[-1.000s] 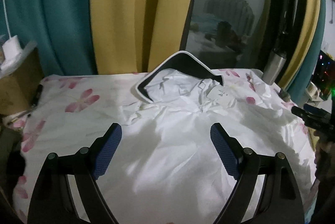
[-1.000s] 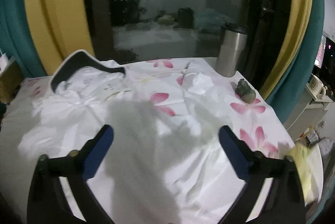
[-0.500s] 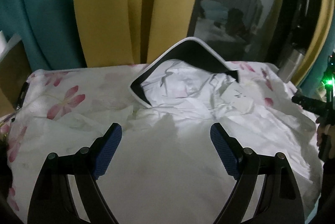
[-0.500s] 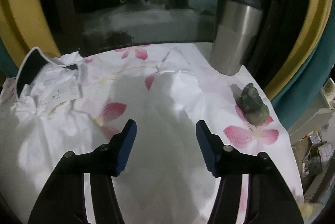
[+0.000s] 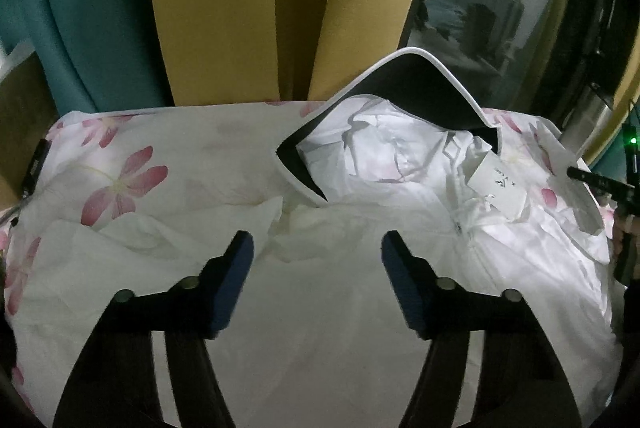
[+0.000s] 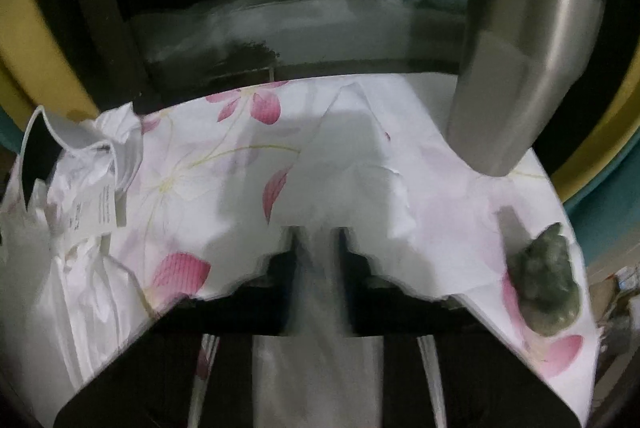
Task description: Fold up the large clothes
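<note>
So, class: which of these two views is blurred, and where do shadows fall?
Right wrist view: motion-smeared, the right gripper fingers streaked, its shadow on the white garment. Left wrist view: sharp, the left gripper crisp, grey shadow over the near cloth; fisheye bends the yellow curtain.

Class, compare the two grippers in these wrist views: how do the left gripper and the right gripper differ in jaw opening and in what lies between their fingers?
The left gripper stands wide open, while the right gripper has its fingers drawn close together. The left gripper holds nothing, hovering over the white garment; the right gripper has a strip of white cloth running between its fingers, though blur hides whether it grips. Both have dark arms and blue pads.
</note>
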Tool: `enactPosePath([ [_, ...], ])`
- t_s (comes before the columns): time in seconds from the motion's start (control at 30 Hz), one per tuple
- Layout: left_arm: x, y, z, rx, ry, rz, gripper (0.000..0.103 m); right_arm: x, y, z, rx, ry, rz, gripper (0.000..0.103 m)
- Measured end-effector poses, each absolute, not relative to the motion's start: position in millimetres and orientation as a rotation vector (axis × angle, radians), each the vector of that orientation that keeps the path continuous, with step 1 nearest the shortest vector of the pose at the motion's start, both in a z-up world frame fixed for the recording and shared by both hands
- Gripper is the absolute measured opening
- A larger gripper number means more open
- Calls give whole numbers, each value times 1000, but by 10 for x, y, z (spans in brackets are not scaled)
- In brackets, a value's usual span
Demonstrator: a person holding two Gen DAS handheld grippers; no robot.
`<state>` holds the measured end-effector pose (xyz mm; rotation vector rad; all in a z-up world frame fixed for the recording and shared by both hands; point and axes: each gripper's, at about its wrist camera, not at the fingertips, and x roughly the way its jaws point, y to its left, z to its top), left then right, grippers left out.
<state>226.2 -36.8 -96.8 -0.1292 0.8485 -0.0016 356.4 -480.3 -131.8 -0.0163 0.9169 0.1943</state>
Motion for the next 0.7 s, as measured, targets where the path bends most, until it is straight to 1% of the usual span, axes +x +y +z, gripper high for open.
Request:
enactPosePath([
  [0.03, 2255, -373, -965, -129, 846, -9, 68, 3552, -4804, -1287, -12, 900, 191, 2],
  [0.17, 2226, -361, -956, -146, 846, -31, 52, 3439, -4803, -989, -20, 805, 180, 2],
  [0.23, 2201, -357, -931, -148, 841, -38, 49, 3358, -4789, -796, -29, 758, 175, 1],
  [0.33, 2122, -331, -856, -153, 821, -58, 39, 3181, -4733, -485, -42, 688, 177, 1],
  [0.57, 1868, -174, -655, -169, 770, -71, 38, 2639, -4469, 207, -41, 542, 263, 1],
  [0.7, 1712, -55, -584, -178, 750, -70, 38, 2397, -4256, 418, 5, 496, 370, 1],
])
